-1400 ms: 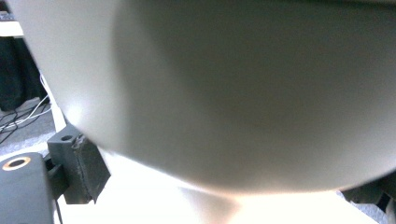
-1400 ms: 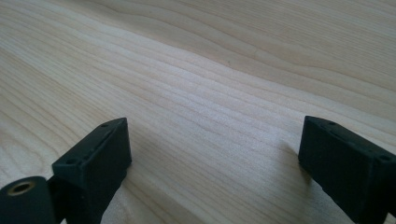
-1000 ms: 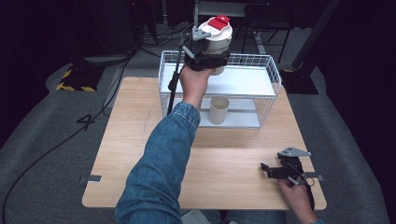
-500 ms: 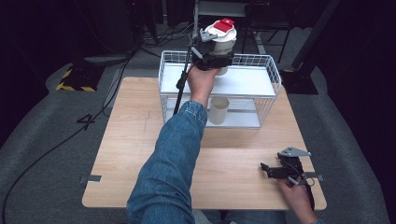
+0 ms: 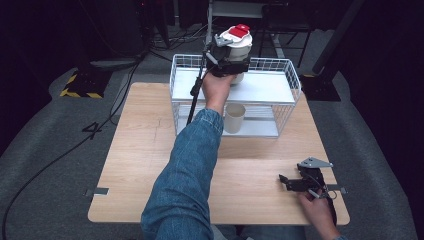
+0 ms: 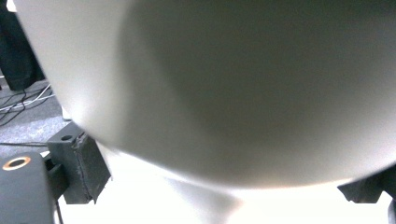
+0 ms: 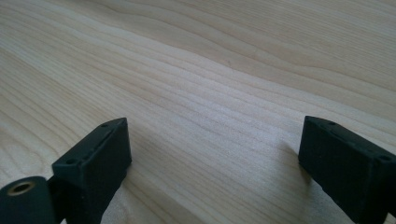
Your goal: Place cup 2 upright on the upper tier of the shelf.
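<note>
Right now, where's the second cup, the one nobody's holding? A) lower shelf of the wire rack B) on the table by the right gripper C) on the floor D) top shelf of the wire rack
A: the free cup stands upright on the lower shelf of the wire rack, below the left gripper, which holds another cup over the top shelf.

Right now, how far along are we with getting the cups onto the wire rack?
One beige cup already stands on the lower shelf of the wire rack. The left gripper holds a second cup above the top shelf, not yet set down. The right gripper rests open on the table, holding nothing.
</note>
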`<state>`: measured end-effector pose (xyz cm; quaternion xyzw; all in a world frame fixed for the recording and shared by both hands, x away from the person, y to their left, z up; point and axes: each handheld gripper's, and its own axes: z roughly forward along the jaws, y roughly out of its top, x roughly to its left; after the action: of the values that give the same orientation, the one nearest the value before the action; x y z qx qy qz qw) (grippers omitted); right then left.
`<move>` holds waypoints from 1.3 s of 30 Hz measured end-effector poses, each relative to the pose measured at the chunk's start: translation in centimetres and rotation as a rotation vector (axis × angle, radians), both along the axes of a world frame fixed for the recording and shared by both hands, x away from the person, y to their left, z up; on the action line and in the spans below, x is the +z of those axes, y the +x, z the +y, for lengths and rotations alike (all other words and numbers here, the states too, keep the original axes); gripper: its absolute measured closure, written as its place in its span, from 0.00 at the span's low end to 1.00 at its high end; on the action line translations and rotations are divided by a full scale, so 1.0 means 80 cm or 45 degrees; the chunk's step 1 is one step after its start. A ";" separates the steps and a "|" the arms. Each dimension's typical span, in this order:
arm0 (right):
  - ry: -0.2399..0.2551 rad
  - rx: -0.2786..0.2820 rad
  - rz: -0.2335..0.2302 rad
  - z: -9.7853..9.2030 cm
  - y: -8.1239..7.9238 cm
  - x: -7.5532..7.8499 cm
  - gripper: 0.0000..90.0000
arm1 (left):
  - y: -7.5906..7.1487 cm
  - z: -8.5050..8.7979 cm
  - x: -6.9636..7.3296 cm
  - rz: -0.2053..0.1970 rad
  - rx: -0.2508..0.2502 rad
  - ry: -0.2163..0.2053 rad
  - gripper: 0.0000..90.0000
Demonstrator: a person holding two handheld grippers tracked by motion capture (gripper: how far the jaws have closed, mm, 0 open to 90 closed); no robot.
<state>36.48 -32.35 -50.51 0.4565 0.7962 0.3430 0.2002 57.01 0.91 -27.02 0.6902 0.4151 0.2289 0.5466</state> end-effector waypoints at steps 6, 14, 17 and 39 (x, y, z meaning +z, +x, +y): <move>-0.002 0.002 0.000 0.000 0.000 0.000 0.11 | 0.004 -0.001 -0.008 0.016 0.009 0.027 0.11; -0.003 0.002 0.001 0.000 0.000 0.000 0.11 | 0.005 -0.006 -0.017 0.031 0.016 0.051 0.11; -0.002 0.002 0.001 0.000 0.000 0.000 0.11 | 0.004 -0.008 -0.018 0.029 0.013 0.057 0.11; 0.001 -0.001 -0.001 0.000 0.000 0.000 0.11 | -0.006 -0.014 -0.023 -0.030 0.007 0.097 0.11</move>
<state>36.48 -32.34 -50.51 0.4567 0.7959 0.3434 0.2002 56.53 -0.17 -28.89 0.7066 0.4014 0.2543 0.5243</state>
